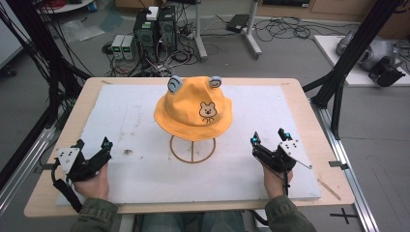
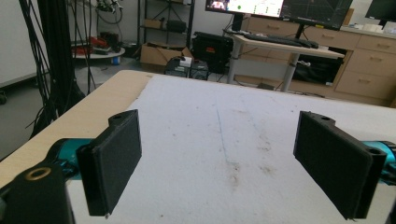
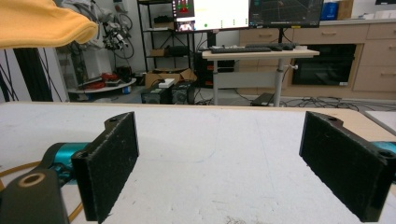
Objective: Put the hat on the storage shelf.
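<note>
Centrally, hat [image 1: 193, 108] on wire stand [image 1: 192, 150].

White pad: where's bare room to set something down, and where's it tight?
Free: the white pad left of the yellow hat, up to the left gripper; likewise right of the hat, above the right gripper; also the front strip between both grippers. Tight: centre, where the hat sits on its wire stand.
</note>
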The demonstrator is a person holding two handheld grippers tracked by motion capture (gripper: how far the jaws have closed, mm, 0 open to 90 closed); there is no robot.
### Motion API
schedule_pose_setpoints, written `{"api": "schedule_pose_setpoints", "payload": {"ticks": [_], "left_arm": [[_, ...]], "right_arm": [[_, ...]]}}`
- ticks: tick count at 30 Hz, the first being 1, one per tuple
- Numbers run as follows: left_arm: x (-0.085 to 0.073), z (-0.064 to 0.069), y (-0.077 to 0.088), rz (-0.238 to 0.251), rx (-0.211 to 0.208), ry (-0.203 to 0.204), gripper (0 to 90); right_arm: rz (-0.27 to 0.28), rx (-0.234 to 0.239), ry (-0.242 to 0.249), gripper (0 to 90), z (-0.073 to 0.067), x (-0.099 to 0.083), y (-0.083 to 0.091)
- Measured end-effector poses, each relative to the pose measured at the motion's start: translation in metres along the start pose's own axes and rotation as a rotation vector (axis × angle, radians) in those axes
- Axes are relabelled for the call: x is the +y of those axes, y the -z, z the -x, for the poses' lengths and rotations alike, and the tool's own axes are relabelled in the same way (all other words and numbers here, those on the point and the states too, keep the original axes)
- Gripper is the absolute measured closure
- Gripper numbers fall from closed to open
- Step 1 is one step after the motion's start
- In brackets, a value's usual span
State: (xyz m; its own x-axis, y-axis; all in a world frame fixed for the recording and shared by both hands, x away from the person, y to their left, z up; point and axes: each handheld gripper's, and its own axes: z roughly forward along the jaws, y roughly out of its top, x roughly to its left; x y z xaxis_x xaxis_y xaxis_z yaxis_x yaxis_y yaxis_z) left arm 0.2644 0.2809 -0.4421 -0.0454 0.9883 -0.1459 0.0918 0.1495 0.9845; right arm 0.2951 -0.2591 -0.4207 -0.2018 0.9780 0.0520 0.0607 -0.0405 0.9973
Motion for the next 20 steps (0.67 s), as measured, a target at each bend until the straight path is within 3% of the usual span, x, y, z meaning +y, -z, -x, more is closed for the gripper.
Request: {"api": "schedule_pose_setpoints", "payload": {"ticks": [20], "left_arm": [[0.0002, -0.0014, 0.0002, -0.005, -0.001, -0.002, 15.6]], "right_arm": [[-0.015, 0.007, -0.006, 11.6, -0.0004, -0.0017, -0.0001]]}}
